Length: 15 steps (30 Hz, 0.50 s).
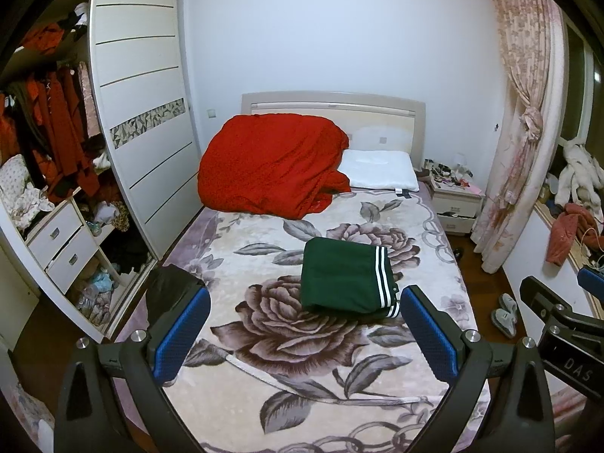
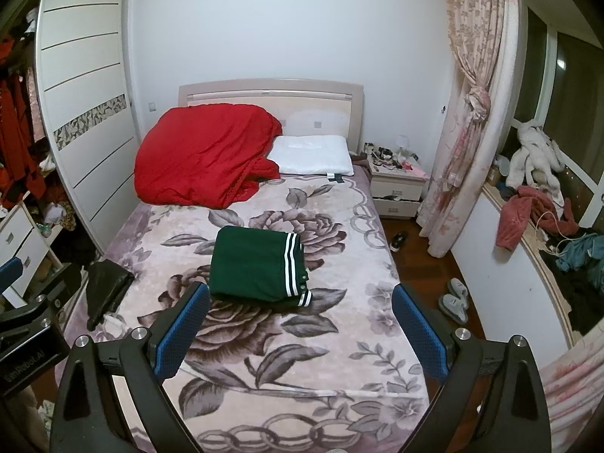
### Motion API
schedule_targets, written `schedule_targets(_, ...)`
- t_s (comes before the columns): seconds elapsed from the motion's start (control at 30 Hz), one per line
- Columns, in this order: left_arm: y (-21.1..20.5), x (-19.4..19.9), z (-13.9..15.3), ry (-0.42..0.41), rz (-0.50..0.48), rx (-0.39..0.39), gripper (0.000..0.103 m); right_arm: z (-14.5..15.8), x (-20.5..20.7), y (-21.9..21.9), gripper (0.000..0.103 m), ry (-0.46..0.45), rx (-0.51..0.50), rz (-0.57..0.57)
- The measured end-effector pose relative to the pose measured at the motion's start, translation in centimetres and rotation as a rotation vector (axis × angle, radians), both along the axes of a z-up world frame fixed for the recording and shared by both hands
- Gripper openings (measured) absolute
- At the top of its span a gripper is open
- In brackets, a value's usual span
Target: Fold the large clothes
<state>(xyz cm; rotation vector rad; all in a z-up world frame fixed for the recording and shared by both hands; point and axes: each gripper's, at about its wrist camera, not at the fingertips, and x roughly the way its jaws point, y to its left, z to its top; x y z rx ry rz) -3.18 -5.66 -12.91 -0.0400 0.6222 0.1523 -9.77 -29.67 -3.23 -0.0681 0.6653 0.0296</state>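
- Hovering over the foot of the bed, left gripper (image 1: 305, 334) has jaws spread wide, blue pads (image 1: 181, 334) bare, gripping nothing.
- Right gripper (image 2: 300, 330) same: jaws wide apart, nothing between them, held clear of the bedding.
- Right gripper body visible at the right edge of the left view, white letters "DAS" readable; left gripper body at the left edge of the right view, sideways print partly readable, looks like "GenRobot.AI".
- Floral blanket (image 2: 302, 370) covers the bed, big rose print.
- Folded green garment (image 2: 256, 268) lies flat mid-bed, beyond both grippers, touching neither; white double stripes along its right edge, snap buttons at the near corner.
- Black garment (image 2: 107, 287) crumpled at the left bed edge, apart from the green one.
- Slippers (image 2: 455, 298) on the floor right of the bed.
- Red quilt (image 2: 204, 158) heaped at the head, touching the white pillow (image 2: 313, 154).
- Nightstand (image 2: 396, 185) cluttered, labels too small to read.
- Wardrobe (image 1: 143, 113) on the left, open, red clothes hanging.
- Pink curtain (image 2: 468, 113) tied back on the right.
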Motion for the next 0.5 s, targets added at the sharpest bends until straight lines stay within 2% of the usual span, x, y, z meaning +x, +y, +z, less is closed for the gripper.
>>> schedule_targets(0.5, 0.07, -0.14, 0.01, -0.002, 0.000, -0.001, 0.103, 0.04, 0.51, 0.31, 0.099, -0.001, 0.004, 0.002)
